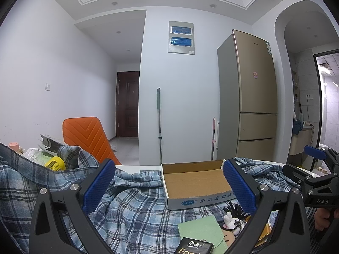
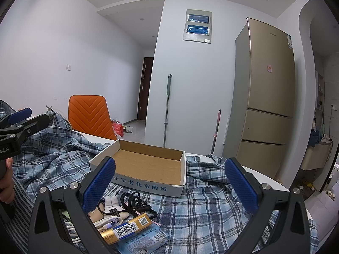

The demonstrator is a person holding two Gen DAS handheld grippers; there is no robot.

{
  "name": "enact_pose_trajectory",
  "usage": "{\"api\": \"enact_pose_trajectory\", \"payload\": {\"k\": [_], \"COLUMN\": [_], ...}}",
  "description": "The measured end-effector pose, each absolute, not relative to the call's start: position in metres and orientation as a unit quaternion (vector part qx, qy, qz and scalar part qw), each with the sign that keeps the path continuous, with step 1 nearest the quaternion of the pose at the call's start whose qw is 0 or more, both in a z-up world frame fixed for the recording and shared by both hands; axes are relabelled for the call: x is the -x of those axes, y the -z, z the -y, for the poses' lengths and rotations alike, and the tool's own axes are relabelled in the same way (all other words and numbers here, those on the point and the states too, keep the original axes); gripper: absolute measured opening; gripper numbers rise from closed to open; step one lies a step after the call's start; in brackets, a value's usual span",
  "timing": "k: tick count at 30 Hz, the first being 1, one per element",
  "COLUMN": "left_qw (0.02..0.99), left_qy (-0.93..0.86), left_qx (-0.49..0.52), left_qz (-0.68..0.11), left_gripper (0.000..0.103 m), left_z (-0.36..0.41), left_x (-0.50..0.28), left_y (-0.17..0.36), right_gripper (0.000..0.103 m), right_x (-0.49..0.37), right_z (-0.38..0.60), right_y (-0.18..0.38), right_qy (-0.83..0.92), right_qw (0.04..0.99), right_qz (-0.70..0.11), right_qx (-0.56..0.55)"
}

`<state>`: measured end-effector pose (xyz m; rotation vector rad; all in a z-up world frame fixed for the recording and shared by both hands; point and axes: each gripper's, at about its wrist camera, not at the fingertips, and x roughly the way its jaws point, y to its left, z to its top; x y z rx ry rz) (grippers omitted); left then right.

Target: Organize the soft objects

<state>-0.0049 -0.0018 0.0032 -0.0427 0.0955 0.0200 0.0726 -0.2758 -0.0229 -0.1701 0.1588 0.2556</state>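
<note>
Plaid cloth (image 2: 201,207) under cardboard box (image 2: 148,165)

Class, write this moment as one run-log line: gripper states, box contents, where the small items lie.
left hand-held gripper: open | right hand-held gripper: open | cardboard box: empty | plush toy, black cable: on plaid cloth

Counted on the table: one plaid shirt (image 2: 199,207), one cardboard box (image 2: 148,167), one green pouch (image 1: 203,230), one black pack (image 1: 196,247), one plush toy (image 2: 110,203), one black cable (image 2: 133,203), one white cable (image 2: 108,221), one gold pack (image 2: 127,228), one blue tissue pack (image 2: 144,241), one yellow jar (image 1: 55,163). Beyond it: one orange chair (image 2: 90,116), one fridge (image 2: 267,97), two mops (image 2: 167,105), two wall panels (image 2: 198,25).
</note>
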Motion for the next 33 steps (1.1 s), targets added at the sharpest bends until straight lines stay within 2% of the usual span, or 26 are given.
{"api": "enact_pose_trajectory", "payload": {"k": [11,20,26,33], "left_qw": [0.999,0.997,0.992,0.985], "left_qy": [-0.006,0.009,0.038,0.025], "left_qx": [0.017,0.02,0.035,0.039], "left_qz": [-0.048,-0.079,-0.118,-0.166], "left_gripper": [0.103,0.103,0.103,0.103], "left_z": [0.001,0.0,0.001,0.004], "left_x": [0.006,-0.001,-0.007,-0.018], "left_y": [-0.003,-0.002,-0.004,0.004], "right_gripper": [0.103,0.103,0.103,0.096], "right_x": [-0.073,-0.076,-0.094,-0.107], "right_z": [0.275,0.277,0.273,0.268], "right_y": [0.023,0.024,0.013,0.011], "right_qy": [-0.127,-0.127,-0.13,-0.149], "right_qw": [0.985,0.984,0.975,0.945], "right_qz": [-0.079,-0.089,-0.166,-0.29], "right_qx": [0.085,0.083,0.063,0.012]}}
